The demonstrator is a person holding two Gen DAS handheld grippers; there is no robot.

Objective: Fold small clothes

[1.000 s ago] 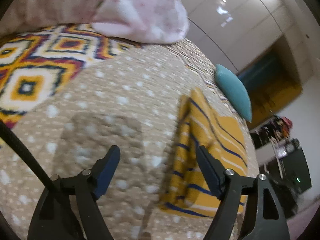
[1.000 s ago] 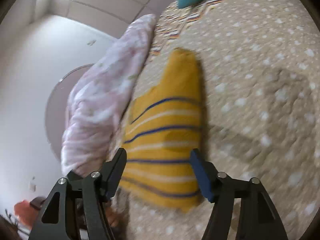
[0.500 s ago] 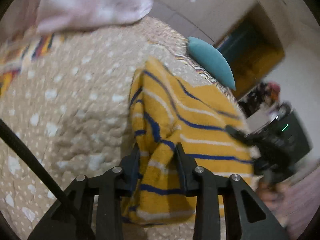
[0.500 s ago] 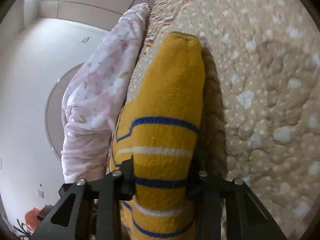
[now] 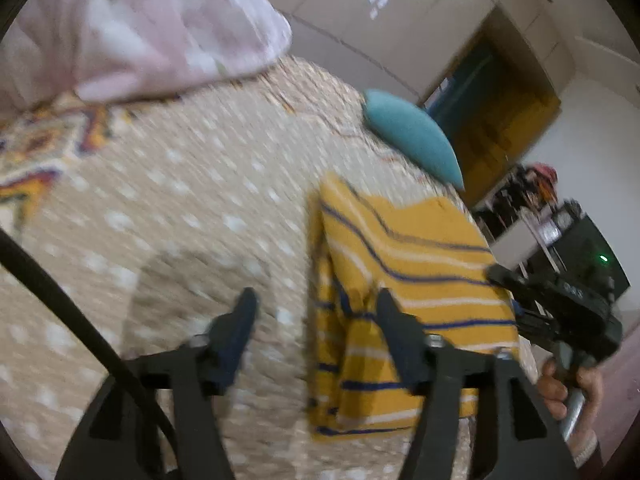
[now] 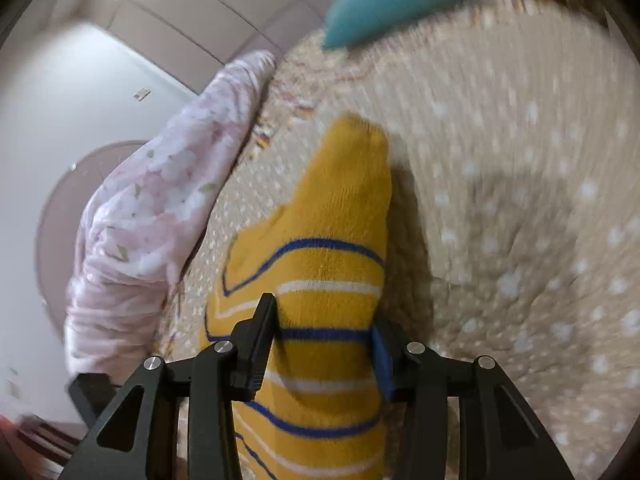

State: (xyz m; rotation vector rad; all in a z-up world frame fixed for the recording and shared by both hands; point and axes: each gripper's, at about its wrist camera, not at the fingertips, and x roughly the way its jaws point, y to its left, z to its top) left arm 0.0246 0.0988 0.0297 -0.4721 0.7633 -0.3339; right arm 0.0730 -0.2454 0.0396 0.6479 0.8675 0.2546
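Observation:
A small yellow knit garment with blue and white stripes lies folded on the beige dotted bedspread. My left gripper is open and empty, its right finger over the garment's left edge. In the right wrist view my right gripper has its jaws partly apart around the garment, whose plain yellow end points away from me. Whether the pads still press the cloth is unclear. The right gripper body and the hand that holds it also show in the left wrist view.
A pink floral quilt is bunched at the far left of the bed. A teal pillow lies at the far edge. A patterned orange and white cover lies at left. Furniture stands beyond the bed at right.
My left gripper, shut on the garment's edge half a second ago, has opened and let go. My right gripper's jaws have spread wider around the garment.

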